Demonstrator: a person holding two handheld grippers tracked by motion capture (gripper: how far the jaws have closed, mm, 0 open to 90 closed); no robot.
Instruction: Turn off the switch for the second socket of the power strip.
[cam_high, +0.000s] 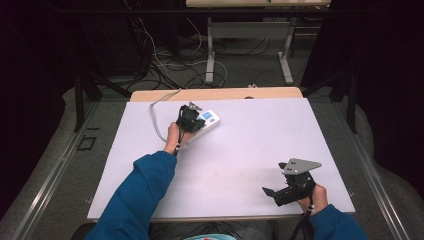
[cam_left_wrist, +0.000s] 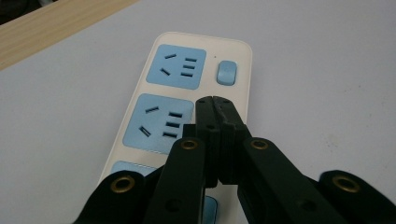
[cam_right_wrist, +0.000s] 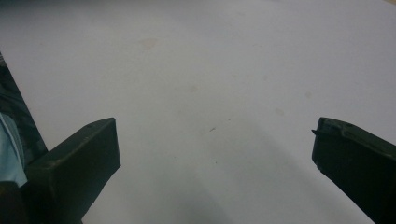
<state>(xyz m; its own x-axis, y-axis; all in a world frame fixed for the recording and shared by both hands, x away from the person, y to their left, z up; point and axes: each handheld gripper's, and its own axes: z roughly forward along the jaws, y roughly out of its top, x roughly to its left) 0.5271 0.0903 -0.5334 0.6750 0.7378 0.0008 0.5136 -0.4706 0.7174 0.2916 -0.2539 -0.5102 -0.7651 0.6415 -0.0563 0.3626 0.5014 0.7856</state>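
A: Where is the work right now?

B: At the far left of the white table sheet (cam_high: 240, 150). A white plastic power strip with pale blue socket panels (cam_left_wrist: 140, 100) lies flat there, its grey cable (cam_high: 156, 117) looping off toward the near left. The left gripper (cam_left_wrist: 213, 103) hovers over it with its jaws pressed together and nothing between them, the tips over the strip's right side, just short of the small blue rocker switch (cam_left_wrist: 227, 73).

A: So it looks like a press on that switch?

B: That is my reading. To do it well, keep the jaws closed so they act as one blunt tip, ease forward until the tip is over the switch, then push straight down. A slanted push could slide the light strip across the smooth sheet.

A: Anything to steady it?

B: The right gripper (cam_high: 280, 192) sits at the near right, well apart, jaws spread wide over bare sheet and holding nothing. It could pin the strip, but it is a long way off.

A: What else is around?

B: A strip of wooden table edge (cam_high: 215, 94) shows beyond the sheet, and cables and metal table legs (cam_high: 210, 55) stand on the floor behind. Nothing lies between the tip and the switch; the socket slots beside it are the only thing to avoid.
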